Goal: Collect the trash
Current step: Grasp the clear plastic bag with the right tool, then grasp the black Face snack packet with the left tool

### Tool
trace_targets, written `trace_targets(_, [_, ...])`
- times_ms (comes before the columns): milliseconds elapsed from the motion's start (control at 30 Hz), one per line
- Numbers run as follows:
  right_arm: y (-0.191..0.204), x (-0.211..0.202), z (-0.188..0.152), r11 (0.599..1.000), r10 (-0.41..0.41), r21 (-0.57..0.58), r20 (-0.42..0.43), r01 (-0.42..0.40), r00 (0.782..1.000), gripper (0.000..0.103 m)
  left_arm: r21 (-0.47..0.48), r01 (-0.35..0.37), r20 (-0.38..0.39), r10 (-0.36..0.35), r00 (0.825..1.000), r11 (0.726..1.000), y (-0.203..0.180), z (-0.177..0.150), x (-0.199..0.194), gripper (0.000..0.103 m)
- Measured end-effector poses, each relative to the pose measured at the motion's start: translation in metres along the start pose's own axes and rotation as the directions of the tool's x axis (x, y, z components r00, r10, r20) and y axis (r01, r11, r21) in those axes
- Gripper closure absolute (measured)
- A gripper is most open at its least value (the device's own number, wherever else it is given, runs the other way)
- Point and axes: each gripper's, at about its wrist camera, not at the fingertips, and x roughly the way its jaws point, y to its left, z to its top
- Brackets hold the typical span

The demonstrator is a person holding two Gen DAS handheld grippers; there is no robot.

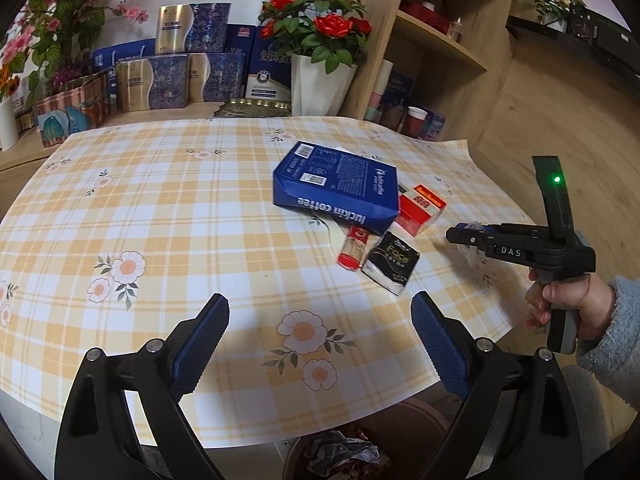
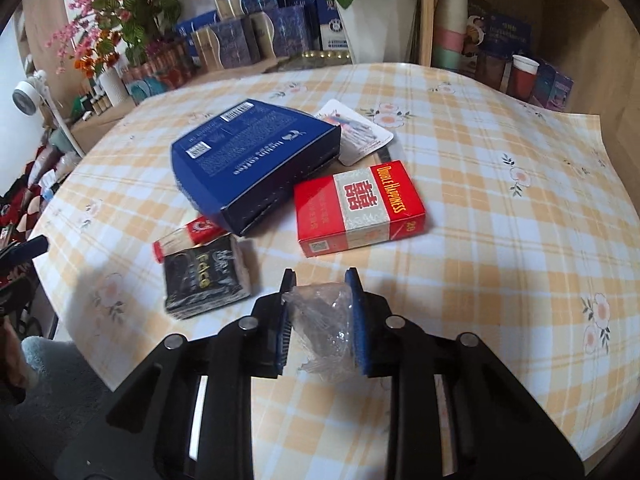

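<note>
Left wrist view: your left gripper (image 1: 320, 344) hangs over the near edge of the checked tablecloth (image 1: 160, 208), jaws spread wide with nothing between the blue pads. Ahead, right of centre, the trash lies in one cluster: a blue coffee box (image 1: 340, 188) propped at a tilt over the rest, a red cigarette pack (image 1: 422, 210) just beside its right end, a red-capped tube (image 1: 354, 246) poking out from under its near edge, and a black tissue pack (image 1: 394, 262) touching the tube's right side. Your right gripper (image 1: 466, 232) sits to the right of the cluster, held by your right hand (image 1: 564, 300), jaws drawn together on a scrap of clear wrapper (image 1: 474, 226). Below the table edge, a brown bin (image 1: 360, 444) holds crumpled waste. A white pot of red roses (image 1: 320, 80) stands at the table's far side, next to a wooden shelf (image 1: 440, 48).

Right wrist view: your right gripper (image 2: 320, 304) is clamped on the clear wrapper (image 2: 324, 320), crumpled film filling the gap between the pads, raised over the cloth (image 2: 500, 240). Just ahead lies the cigarette pack (image 2: 356, 208), flat, label up. Left of it the coffee box (image 2: 256, 160) rests tilted, its far corner over a white card (image 2: 356, 132). The tube (image 2: 188, 236) emerges from under the box's near corner; the tissue pack (image 2: 206, 280) lies against it, just left of your gripper. One blue tip of the left gripper (image 2: 28, 250) shows at the left edge; you cannot tell its opening from here.
</note>
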Motion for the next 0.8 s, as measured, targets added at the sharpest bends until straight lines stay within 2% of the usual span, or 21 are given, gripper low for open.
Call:
trace_targets(233, [-0.007,-0.026,-0.018,0.999,0.038,0.026,0.043,-0.039,0.998,0.075,0.064,0.07,-0.055,-0.067,0.996,0.995,-0.024,0.002,0.017,0.018])
trace_targets(500, [-0.022,-0.036,-0.029,0.996,0.048,0.076,0.063,-0.053,0.997,0.075,0.151,0.17,-0.146,-0.148,0.978,0.974,-0.055,0.022,0.06,0.028])
trace_targets(567, [-0.023,-0.036,-0.031,0.995,0.051,0.083,0.063,-0.057,0.997,0.075,0.168,0.183,-0.171,-0.155,0.973,0.968,-0.063,0.026,0.072,0.031])
trace_targets(700, [-0.022,-0.035,-0.033,0.994,0.061,0.085,0.06,-0.066,0.996,0.075,0.241,0.201,-0.21,-0.151,0.966,0.949,-0.081,0.037,0.101,0.032])
trace_targets(800, [-0.021,-0.033,-0.033,0.994,0.066,0.085,0.058,-0.071,0.996,0.075,0.26,0.204,-0.232,-0.144,0.962,0.944,-0.085,0.045,0.12,0.032])
